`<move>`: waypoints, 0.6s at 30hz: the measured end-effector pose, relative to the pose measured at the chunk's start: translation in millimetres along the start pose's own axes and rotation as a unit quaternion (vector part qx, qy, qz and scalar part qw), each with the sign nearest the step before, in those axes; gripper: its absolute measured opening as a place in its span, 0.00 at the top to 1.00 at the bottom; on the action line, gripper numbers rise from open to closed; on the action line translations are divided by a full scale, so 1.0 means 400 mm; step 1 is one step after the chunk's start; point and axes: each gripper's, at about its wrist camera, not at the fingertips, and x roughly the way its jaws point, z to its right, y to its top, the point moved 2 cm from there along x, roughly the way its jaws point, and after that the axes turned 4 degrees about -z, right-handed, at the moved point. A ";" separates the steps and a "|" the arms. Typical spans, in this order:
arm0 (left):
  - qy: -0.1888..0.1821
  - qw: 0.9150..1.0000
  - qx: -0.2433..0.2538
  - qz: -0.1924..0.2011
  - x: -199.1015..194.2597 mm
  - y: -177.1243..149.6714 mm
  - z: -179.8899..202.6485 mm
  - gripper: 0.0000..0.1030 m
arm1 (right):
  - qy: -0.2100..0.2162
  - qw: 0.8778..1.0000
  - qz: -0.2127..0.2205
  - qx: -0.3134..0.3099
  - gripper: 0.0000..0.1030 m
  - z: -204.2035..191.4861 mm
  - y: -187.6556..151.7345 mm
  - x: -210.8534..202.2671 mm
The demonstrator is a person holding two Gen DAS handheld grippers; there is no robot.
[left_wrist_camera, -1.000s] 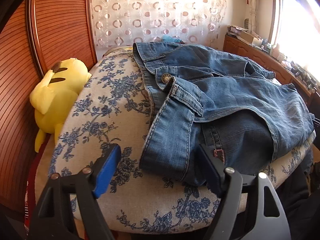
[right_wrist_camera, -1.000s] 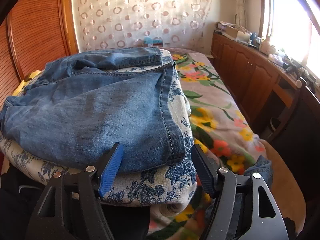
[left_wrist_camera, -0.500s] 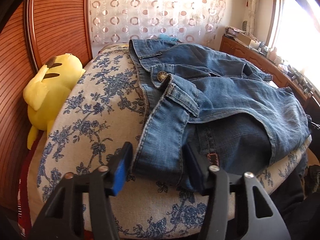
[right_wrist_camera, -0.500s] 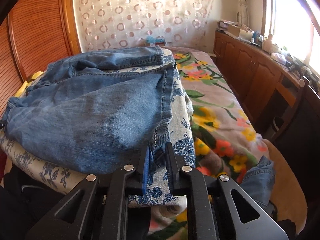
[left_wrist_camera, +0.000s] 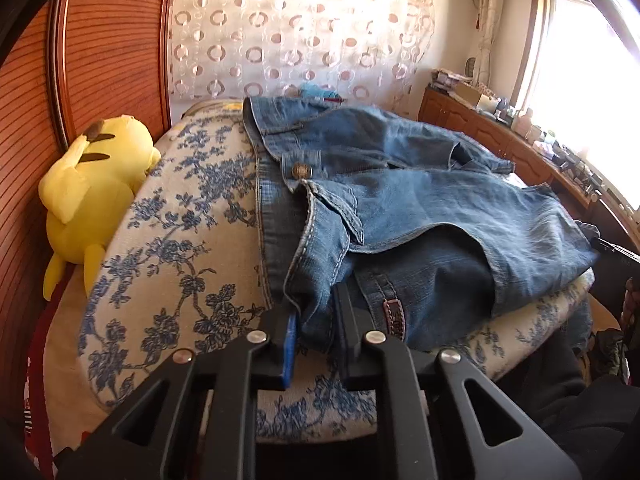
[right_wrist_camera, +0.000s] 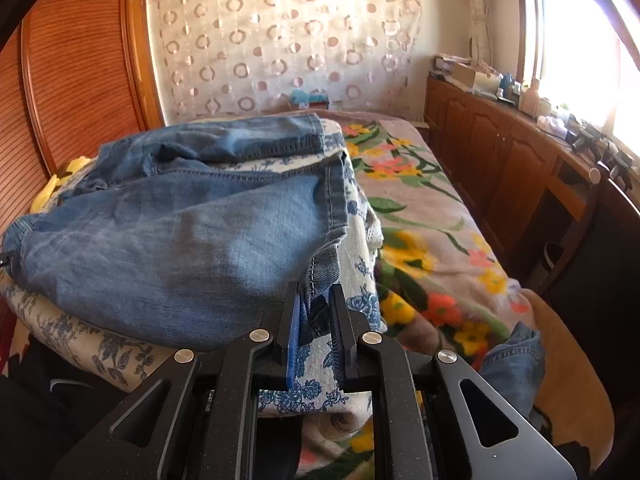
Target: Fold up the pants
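Note:
Blue denim pants lie spread on a blue-flowered cushion, waistband and metal button to the left. My left gripper is shut on the near corner of the waistband. In the right wrist view the pant legs lie across the cushion with the hems to the right. My right gripper is shut on the near leg's hem corner, which is lifted slightly.
A yellow plush toy lies left of the cushion against a wooden headboard. A floral bedspread stretches to the right. Wooden cabinets with clutter line the window wall. Another denim piece lies at the bed's near right edge.
Both grippers closed from wide open: the right clamped the leg hem first, then the left moved in and clamped the waistband corner. The hem has lifted slightly.

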 end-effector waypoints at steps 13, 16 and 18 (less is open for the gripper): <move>0.001 1.000 0.012 0.018 -0.124 0.001 -0.005 0.90 | 0.017 0.999 0.023 -0.015 0.91 0.008 0.009 -0.116; 0.004 1.000 0.014 0.025 -0.148 0.004 -0.001 0.90 | 0.021 0.999 0.028 -0.023 0.91 0.004 0.016 -0.143; 0.005 0.999 0.017 0.031 -0.163 0.011 0.002 0.90 | 0.023 0.999 0.035 -0.025 0.92 0.003 0.023 -0.162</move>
